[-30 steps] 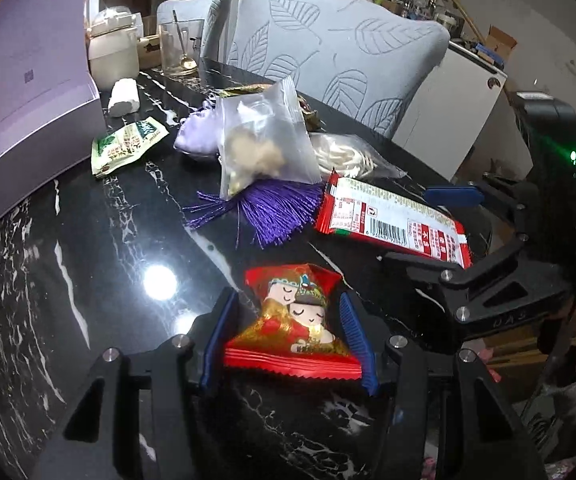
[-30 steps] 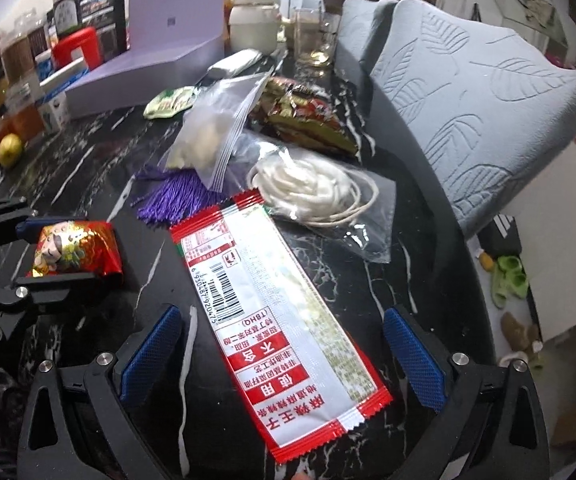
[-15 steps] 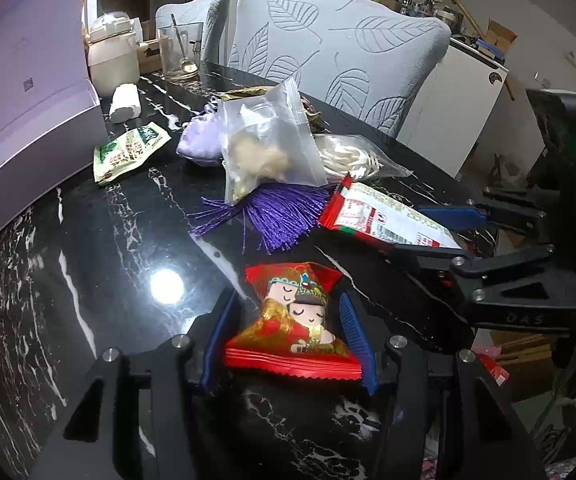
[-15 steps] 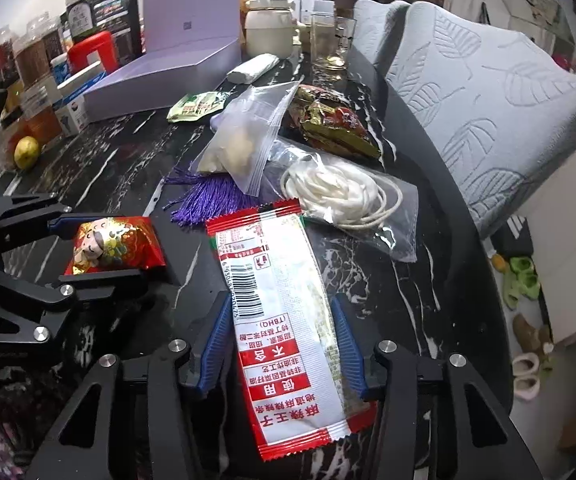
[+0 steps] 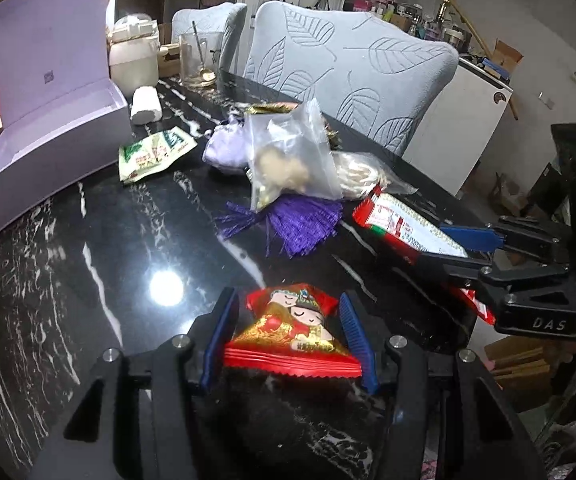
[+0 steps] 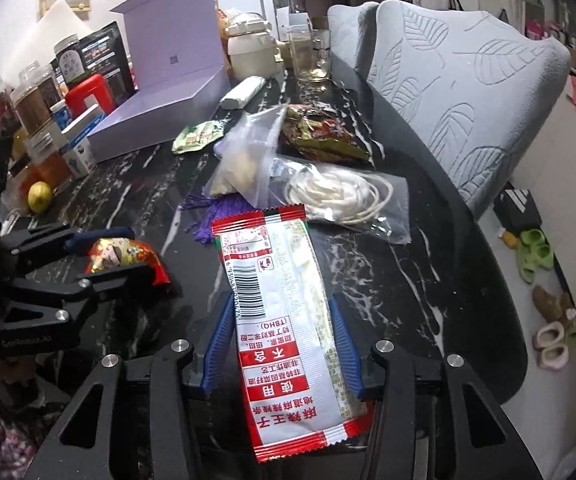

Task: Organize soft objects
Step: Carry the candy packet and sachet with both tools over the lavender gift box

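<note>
Right wrist view: both fingers (image 6: pixel 341 336) grip packets; tassel (image 6: pixel 216 212), bags (image 6: pixel 343 196) crowd ahead.

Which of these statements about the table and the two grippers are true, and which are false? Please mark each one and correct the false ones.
1. The left gripper holds a red and gold candy packet. True.
2. The right gripper is empty. False: a long red and white sachet sits between its fingers.
3. The purple box has its lid open. True.
4. The purple tassel lies inside the purple box. False: it lies on the black marble table, partly under a clear bag.
5. A yellow fruit sits near the jars. True.
</note>
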Demonstrator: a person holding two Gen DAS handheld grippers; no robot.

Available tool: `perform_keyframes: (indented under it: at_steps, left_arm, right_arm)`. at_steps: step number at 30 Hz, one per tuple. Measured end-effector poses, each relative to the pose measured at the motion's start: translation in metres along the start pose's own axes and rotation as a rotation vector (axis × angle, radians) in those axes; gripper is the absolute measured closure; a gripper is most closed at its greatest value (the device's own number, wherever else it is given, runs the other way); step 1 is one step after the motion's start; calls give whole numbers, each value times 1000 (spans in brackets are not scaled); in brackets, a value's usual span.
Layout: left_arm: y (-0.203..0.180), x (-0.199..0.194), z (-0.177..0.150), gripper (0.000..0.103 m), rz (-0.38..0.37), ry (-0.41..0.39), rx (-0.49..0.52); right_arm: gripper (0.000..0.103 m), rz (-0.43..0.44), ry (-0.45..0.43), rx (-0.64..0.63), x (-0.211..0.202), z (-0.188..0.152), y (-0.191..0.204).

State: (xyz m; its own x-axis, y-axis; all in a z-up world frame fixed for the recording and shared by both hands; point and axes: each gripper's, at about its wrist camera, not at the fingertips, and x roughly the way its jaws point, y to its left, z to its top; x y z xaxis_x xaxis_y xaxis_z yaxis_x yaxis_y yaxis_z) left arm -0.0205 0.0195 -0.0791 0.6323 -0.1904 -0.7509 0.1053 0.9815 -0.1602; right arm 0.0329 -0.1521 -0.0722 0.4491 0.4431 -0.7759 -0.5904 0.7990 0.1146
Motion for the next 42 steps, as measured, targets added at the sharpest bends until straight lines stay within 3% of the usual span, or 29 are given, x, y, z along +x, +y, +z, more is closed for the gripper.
perform_keyframes:
  at_steps: [7,13,24,33,42]
  left_arm:
    - [7,5,-6,51,42,58,-11]
    - [2,8,-7,51,144,65,31]
    - [18,-7,-13,51,101,18,-52]
    - [33,-39,-12,51,148,-53,-87]
    - [49,-84,-7,51,249,-148,-119]
  right_arm:
    - [56,18,9,-8,4,1,8]
    - [56,26,16,2,6,1,9]
    - [56,39,17,11,8,-1,9]
    - [56,68,-10,-21,4,3,23]
    - [56,137,-50,-70,-2,10,47]
